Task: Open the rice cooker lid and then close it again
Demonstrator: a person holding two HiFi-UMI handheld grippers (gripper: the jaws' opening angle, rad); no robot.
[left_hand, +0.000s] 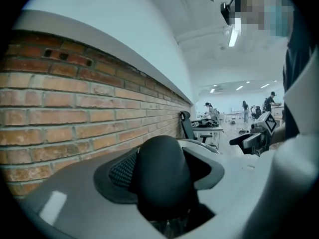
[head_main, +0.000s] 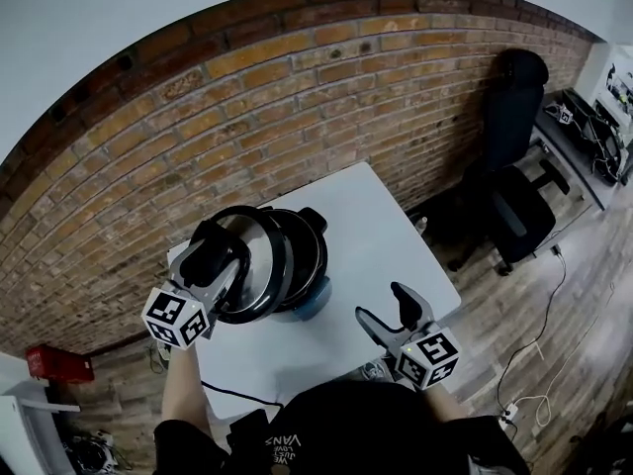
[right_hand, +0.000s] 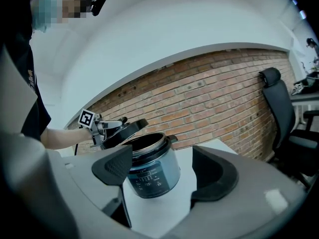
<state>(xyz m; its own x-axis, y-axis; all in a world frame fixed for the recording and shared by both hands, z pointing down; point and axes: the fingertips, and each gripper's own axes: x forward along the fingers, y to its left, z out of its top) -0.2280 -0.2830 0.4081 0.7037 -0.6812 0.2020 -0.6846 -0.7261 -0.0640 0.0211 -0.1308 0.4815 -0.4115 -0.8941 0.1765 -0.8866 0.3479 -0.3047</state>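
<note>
Gripping the black knob (left_hand: 162,176) of the lid (head_main: 259,265) with the left hand-held gripper (head_main: 213,255), jaws closed around it. Holding the lid up and tilted at the left side of the rice cooker (right_hand: 149,171), with the pot standing open on the white bench (head_main: 376,226). Waiting with the right hand-held gripper (head_main: 388,310) at the near right of the bench, jaws wide apart and nothing between them. Probably being half done: lid open, closing yet to come. For doing it well: squeezing the knob tight so the lid is not slipping, bringing the lid over the middle of the pot, making it flat, going down slowly, letting go only when the rim is sitting snug all around.
</note>
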